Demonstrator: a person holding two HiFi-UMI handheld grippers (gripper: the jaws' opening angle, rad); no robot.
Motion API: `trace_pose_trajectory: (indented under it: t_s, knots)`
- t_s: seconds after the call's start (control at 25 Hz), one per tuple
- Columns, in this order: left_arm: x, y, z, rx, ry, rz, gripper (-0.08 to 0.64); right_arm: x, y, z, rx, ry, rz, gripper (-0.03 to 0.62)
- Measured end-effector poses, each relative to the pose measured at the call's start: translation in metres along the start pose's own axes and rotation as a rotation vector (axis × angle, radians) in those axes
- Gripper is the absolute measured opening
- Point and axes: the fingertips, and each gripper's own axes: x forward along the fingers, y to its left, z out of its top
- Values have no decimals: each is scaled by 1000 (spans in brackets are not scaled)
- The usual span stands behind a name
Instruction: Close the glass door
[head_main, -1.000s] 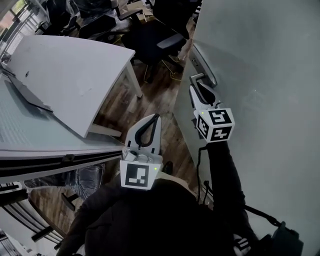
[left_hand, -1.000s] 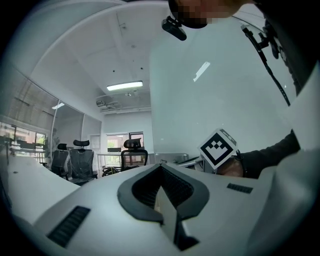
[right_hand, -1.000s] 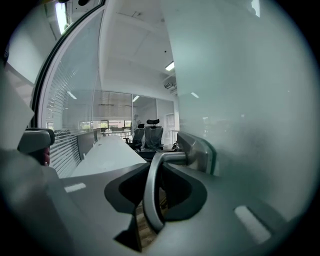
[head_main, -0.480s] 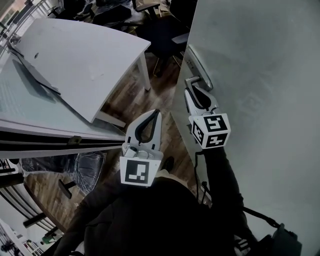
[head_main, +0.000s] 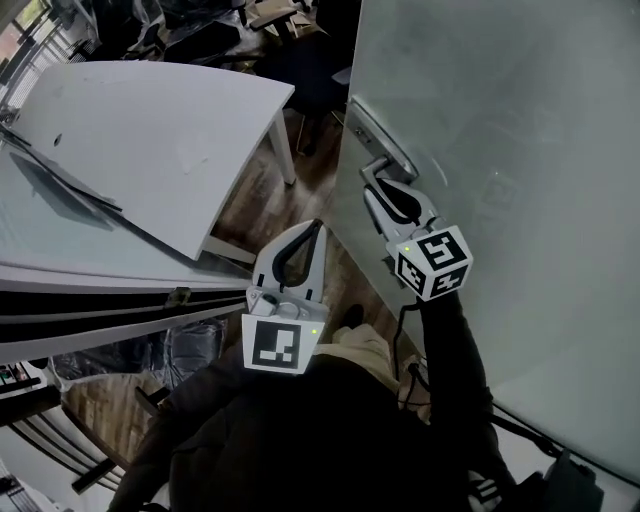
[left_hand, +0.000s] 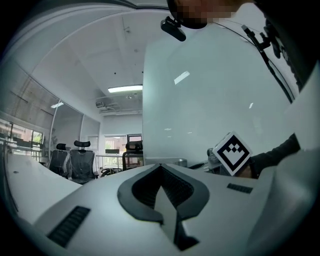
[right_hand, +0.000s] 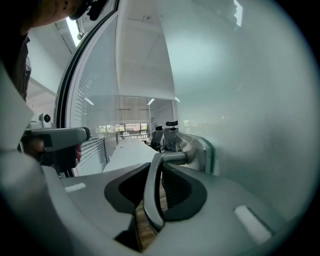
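Note:
The frosted glass door (head_main: 500, 150) fills the right of the head view, with its free edge running down the middle. Its metal lever handle (head_main: 380, 168) sticks out near that edge. My right gripper (head_main: 373, 182) is shut on the lever; in the right gripper view the lever (right_hand: 154, 190) runs down between the jaws from the handle plate (right_hand: 201, 152). My left gripper (head_main: 303, 240) hovers over the floor left of the door, shut, with nothing in it. In the left gripper view the left gripper (left_hand: 161, 168) faces the door panel (left_hand: 200, 100).
A white table (head_main: 150, 130) stands left of the door, one leg (head_main: 283, 150) close to the door edge. Office chairs (head_main: 200, 25) crowd the far end. Wood floor (head_main: 250, 205) shows between table and door. A grey desk edge (head_main: 60, 280) lies at lower left.
The door edge, and the right gripper holding its lever, have shifted left in the view towards the table. The left gripper has stayed about where it was, still shut.

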Motion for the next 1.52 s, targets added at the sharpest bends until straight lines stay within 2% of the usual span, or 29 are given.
trace_pose_trajectory:
  t_s: [0.24, 0.48, 1.08, 1.52]
  knots:
    - [-11, 7, 1, -7, -4, -28, -3, -1, 28, -2, -4, 9, 20, 67]
    - [-24, 4, 0, -9, 16, -9, -3, -5, 50, 0, -6, 4, 52, 67]
    - [-106, -3, -14, 9, 77, 199, -3, -9, 123, -9, -38, 26, 177, 69]
    - [-150, 2, -9, 0, 52, 255, -3, -23, 180, -16, -57, 33, 236, 69]
